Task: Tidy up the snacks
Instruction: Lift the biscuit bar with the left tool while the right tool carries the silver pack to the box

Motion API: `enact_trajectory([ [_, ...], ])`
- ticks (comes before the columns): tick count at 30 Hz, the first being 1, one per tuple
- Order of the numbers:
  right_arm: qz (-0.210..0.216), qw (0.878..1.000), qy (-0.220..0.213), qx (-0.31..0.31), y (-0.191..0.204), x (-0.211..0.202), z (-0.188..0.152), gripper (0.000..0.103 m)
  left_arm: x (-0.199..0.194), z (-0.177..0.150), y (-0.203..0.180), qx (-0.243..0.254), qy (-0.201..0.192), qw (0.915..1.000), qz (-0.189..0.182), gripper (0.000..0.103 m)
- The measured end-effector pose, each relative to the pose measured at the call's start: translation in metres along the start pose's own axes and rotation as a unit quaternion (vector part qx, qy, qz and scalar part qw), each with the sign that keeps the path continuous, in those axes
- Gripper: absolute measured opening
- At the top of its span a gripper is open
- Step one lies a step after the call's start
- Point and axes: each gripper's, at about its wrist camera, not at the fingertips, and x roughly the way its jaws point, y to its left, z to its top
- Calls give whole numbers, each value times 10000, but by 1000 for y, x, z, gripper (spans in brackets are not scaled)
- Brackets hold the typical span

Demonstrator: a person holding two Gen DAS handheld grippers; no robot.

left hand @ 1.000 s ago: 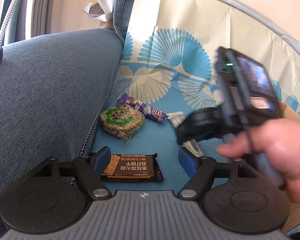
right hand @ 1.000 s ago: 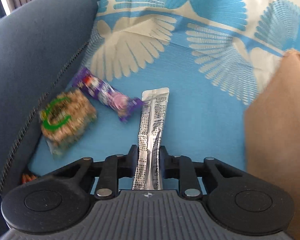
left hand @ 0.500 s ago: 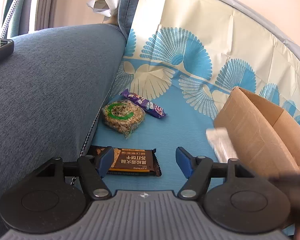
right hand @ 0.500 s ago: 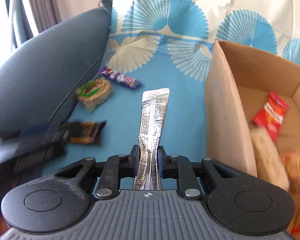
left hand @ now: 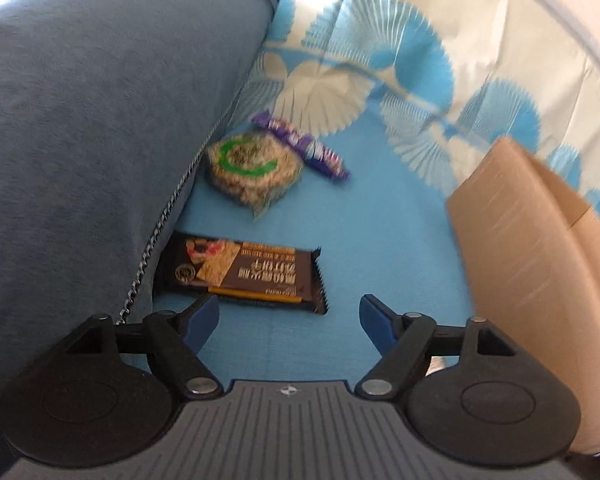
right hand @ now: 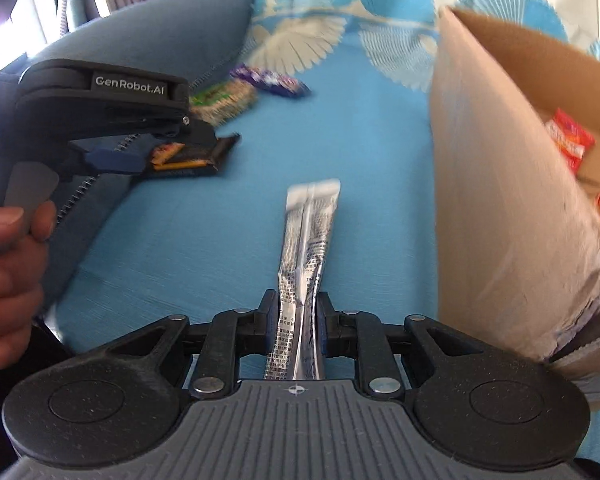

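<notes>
My right gripper (right hand: 298,312) is shut on a long silver snack packet (right hand: 306,240) and holds it above the blue cloth, left of the cardboard box (right hand: 488,168). My left gripper (left hand: 290,312) is open, just short of a dark brown snack bar (left hand: 244,272) lying on the cloth. Beyond the bar lie a round rice cake with a green ring (left hand: 252,168) and a purple wrapped candy (left hand: 304,148). The left gripper (right hand: 112,160) also shows in the right wrist view, over the brown bar (right hand: 192,158). A red packet (right hand: 570,140) lies inside the box.
A grey-blue sofa cushion (left hand: 92,128) rises along the left, right beside the bar and rice cake. The blue and cream patterned cloth (left hand: 380,264) covers the seat and back. The cardboard box (left hand: 532,256) stands at the right.
My right gripper has carried the silver packet back and to the right, beside the box. My left gripper has drawn back a little from the brown bar and stays open.
</notes>
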Motion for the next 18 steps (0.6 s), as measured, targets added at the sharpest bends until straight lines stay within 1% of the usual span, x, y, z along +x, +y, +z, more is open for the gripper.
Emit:
enact_trajectory([
  [2,54,10000,0,-74,1,2,-2,25,6,0,-4,121,155,9997,130,86],
  [4,120,9999,-4,-60,0,2,-2,27,13,1,-2,37,338,9990,285,91],
  [5,162,9999,-5,-38,-2,3,-1,27,16,2,0,-96,435,9985,303,91],
  [6,194,9998,-4,-33,-2,3,-2,28,19,5,4,-319,546,9976,268,93],
  [8,247,9997,4,-19,-4,2,-1,28,23,9,11,-911,597,9938,221,96],
  [11,316,9995,16,-9,-6,1,-1,28,29,17,14,-1769,509,9818,461,102],
  [14,344,9994,14,-35,-5,2,-1,28,38,27,13,-2514,458,9630,862,102],
  [15,357,9994,14,-51,-6,2,-1,28,42,29,12,-2667,442,9574,1018,102],
  [16,364,9993,11,-68,-6,2,-1,28,46,33,10,-2728,384,9536,1210,102],
  [18,365,9993,2,-97,-5,2,-2,28,54,39,4,-2628,377,9522,1513,102],
])
